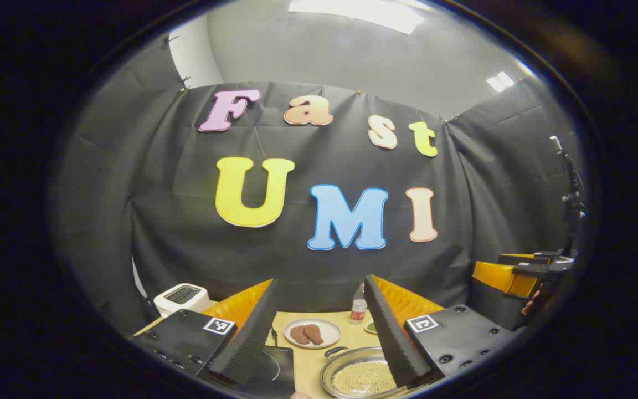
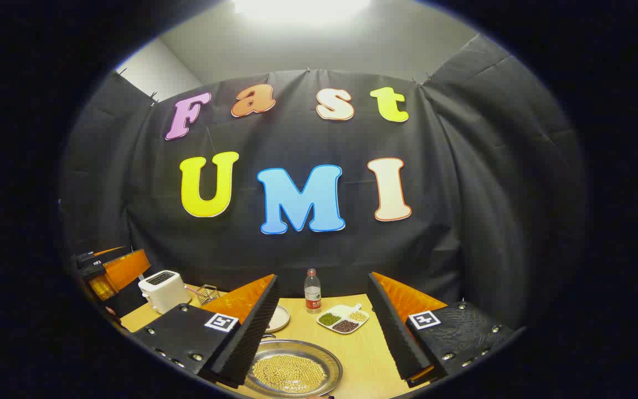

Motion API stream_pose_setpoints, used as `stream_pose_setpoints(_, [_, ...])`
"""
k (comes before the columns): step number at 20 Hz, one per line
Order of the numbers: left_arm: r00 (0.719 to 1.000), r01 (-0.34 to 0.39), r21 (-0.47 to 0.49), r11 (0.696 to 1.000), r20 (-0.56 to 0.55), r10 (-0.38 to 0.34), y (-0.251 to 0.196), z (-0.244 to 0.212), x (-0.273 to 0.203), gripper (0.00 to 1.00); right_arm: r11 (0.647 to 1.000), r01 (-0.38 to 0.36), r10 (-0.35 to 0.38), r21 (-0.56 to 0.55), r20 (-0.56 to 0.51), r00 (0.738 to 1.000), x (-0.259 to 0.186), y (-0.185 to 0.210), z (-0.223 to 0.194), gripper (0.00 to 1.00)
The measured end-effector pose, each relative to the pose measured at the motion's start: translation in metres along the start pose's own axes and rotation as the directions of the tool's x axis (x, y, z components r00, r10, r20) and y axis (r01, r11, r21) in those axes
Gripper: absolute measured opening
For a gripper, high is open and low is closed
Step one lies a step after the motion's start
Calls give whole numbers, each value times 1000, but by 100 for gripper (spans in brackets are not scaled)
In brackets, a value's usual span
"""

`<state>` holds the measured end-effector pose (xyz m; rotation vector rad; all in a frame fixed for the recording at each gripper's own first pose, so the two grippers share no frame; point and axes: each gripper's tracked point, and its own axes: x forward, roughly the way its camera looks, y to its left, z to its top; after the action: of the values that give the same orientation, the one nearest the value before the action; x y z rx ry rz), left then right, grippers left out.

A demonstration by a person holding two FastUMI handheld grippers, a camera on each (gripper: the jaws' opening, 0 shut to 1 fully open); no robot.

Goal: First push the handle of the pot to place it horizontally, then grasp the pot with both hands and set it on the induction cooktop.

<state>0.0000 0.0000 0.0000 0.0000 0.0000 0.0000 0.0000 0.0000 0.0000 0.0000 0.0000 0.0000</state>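
Your left gripper (image 1: 322, 327) hangs above the near edge of the wooden table (image 1: 310, 363), its fingers spread wide with nothing between them. Your right gripper (image 2: 324, 332) is likewise splayed open and empty, raised over the same near edge.

In the left gripper view, the pot (image 1: 360, 377) sits low and right of centre, a shallow metal pan filled with small yellowish beads. Its dark handle (image 1: 334, 351) curves off the far-left rim, pointing toward the plate of meat (image 1: 312, 333). The induction cooktop (image 1: 266, 371) lies just left of the pot, a strip of bare table between them; your left finger overlaps its near-left part. Beyond the pot stand a bottle (image 1: 358, 305) and a green dish (image 1: 371, 327), partly hidden by your right finger. A toaster (image 1: 181, 298) sits at the far-left corner.

In the right gripper view, the pot (image 2: 294, 371) lies left of centre, its left rim hidden behind the left finger. Open tabletop spreads to the pot's right, up to the right finger. A divided dish of beans (image 2: 344, 320) and the bottle (image 2: 312, 292) stand farther back, well apart from the pot. A wire basket (image 2: 206, 292) sits beside the toaster (image 2: 163, 290) at far left, where your other gripper (image 2: 111, 269) shows at the edge.
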Motion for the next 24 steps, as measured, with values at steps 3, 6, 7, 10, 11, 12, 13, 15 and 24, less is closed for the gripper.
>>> stream_pose_setpoints(3, [1000, -10, 24, 1000, 6, 10, 2, 2, -5, 97, 1000, 3, -3, -8, 2, 1000, -4, 3, 3, 96])
stream_pose_setpoints(6, [1000, -11, 7, 1000, 2, 11, 4, 4, -7, 95, 1000, 4, -4, -14, 12, 1000, -9, 7, 4, 96])
stream_pose_setpoints(7, [1000, -18, 3, 1000, 5, 18, 6, 4, -8, 95, 1000, 1, -1, -16, 12, 1000, -9, 9, 5, 96])
stream_pose_setpoints(10, [999, -33, 26, 999, 23, 33, 7, 9, -10, 95, 1000, -10, 10, -26, 11, 1000, -11, 14, 5, 96])
stream_pose_setpoints(11, [999, -36, 35, 999, 25, 35, 6, 8, -12, 97, 1000, -11, 11, -29, 11, 1000, -11, 15, 5, 96])
stream_pose_setpoints(12, [999, -38, 35, 999, 30, 37, 5, 10, -14, 99, 1000, -12, 12, -29, 11, 1000, -11, 16, 5, 96])
stream_pose_setpoints(13, [999, -34, 23, 999, 29, 33, 2, 12, -14, 98, 1000, -13, 14, -25, 13, 1000, -12, 17, 6, 96])
stream_pose_setpoints(15, [999, -29, 14, 999, 25, 29, 0, 9, -15, 97, 1000, -12, 12, -27, 13, 1000, -12, 17, 5, 96])
stream_pose_setpoints(24, [1000, -28, 29, 999, -1, 28, 0, -1, -15, 97, 999, -35, 34, -32, -36, 999, -13, 20, -15, 96])
